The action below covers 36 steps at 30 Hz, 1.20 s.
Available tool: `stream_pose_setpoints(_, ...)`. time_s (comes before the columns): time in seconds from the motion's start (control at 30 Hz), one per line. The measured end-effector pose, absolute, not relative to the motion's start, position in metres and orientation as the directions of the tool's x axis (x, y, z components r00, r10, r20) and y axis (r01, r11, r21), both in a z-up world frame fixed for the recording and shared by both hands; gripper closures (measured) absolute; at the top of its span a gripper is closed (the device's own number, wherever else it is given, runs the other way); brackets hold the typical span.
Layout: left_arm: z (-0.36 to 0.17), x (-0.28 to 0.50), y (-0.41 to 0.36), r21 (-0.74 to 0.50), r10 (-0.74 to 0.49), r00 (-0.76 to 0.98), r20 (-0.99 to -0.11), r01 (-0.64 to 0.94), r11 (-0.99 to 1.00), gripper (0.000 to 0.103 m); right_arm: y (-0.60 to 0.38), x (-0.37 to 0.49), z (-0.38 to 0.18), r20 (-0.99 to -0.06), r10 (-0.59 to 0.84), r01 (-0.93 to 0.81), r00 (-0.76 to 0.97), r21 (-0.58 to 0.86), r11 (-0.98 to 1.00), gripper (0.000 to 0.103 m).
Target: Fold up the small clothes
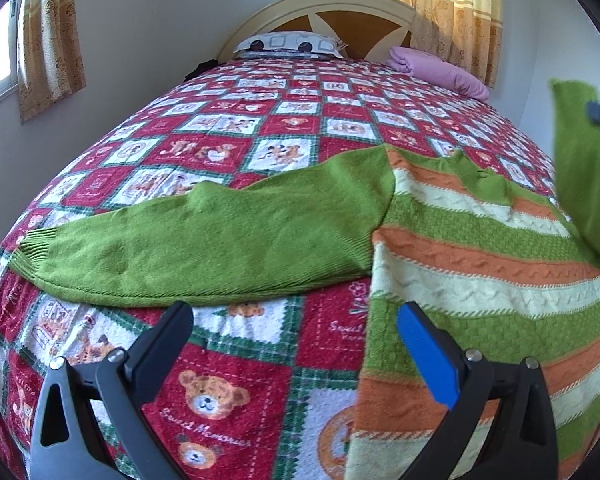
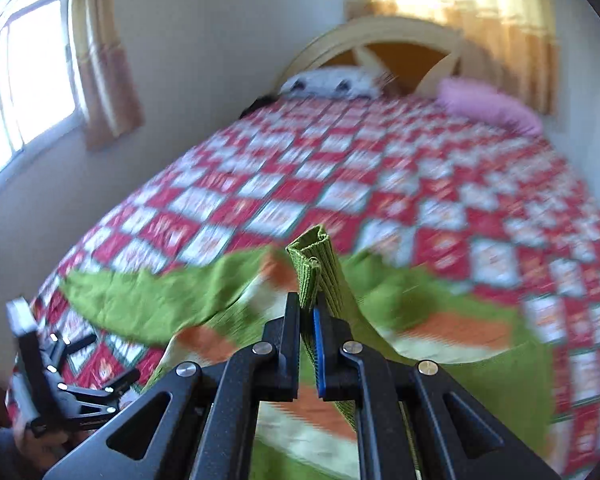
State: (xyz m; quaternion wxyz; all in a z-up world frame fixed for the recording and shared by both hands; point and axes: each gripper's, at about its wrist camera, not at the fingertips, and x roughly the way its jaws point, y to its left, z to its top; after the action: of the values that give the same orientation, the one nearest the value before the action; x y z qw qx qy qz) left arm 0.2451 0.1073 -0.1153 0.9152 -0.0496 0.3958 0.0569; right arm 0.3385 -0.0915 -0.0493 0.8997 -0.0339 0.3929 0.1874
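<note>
Right gripper (image 2: 308,312) pinches the ribbed green cuff (image 2: 316,264) of the green, orange and cream striped knit sweater (image 1: 480,248) (spread on the checkered red quilt (image 1: 228,128)), sleeve lifted above the sweater body. Left gripper (image 1: 296,344) hangs spread and empty beside the hem. Risk: the narrow cuff may slip free mid-fold, dropping the sleeve crooked.

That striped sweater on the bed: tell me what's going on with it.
A person with a gripper in each hand is folding a green, orange and cream striped knit sweater spread on the red patchwork bedspread. The right gripper is shut on one green ribbed sleeve cuff, lifting that sleeve. The left gripper is open and empty near the sweater's hem. The other green sleeve lies flat.
</note>
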Motion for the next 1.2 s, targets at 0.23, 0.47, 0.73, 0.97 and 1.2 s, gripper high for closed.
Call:
stream_pose_setpoints(0.23, -0.114, 0.243, 0.110, 0.001, 0.090, 0.655, -0.750, -0.135, 0.991, 0.000, -0.085, 0.333, -0.140, -0.837, 0.393, -0.372, 0.380, 0.251, 0.894, 0.061)
stream_pose_setpoints(0.47, -0.095, 0.258, 0.087, 0.006, 0.045, 0.669, -0.742, -0.059, 0.998, 0.000, -0.209, 0.291, -0.102, -0.834, 0.240, -0.246, 0.497, 0.131, 0.960, 0.050)
stream_pose_setpoints(0.73, -0.096, 0.302, 0.007, -0.104, -0.154, 0.630, -0.761, 0.117, 0.988, 0.007, -0.287, 0.248, -0.098, -0.824, 0.196, -0.143, 0.531, 0.141, 0.980, 0.049)
stream_pose_setpoints(0.97, -0.137, 0.343, -0.017, -0.125, -0.162, 0.554, -0.816, 0.104, 0.987, 0.061, -0.287, 0.227, -0.108, -0.817, 0.202, -0.199, 0.541, 0.109, 0.974, 0.049)
stream_pose_setpoints(1.2, -0.098, 0.324, -0.019, -0.144, -0.219, 0.641, -0.736, 0.168, 0.975, 0.096, -0.311, 0.228, -0.106, -0.803, 0.158, -0.126, 0.575, 0.104, 0.987, 0.049)
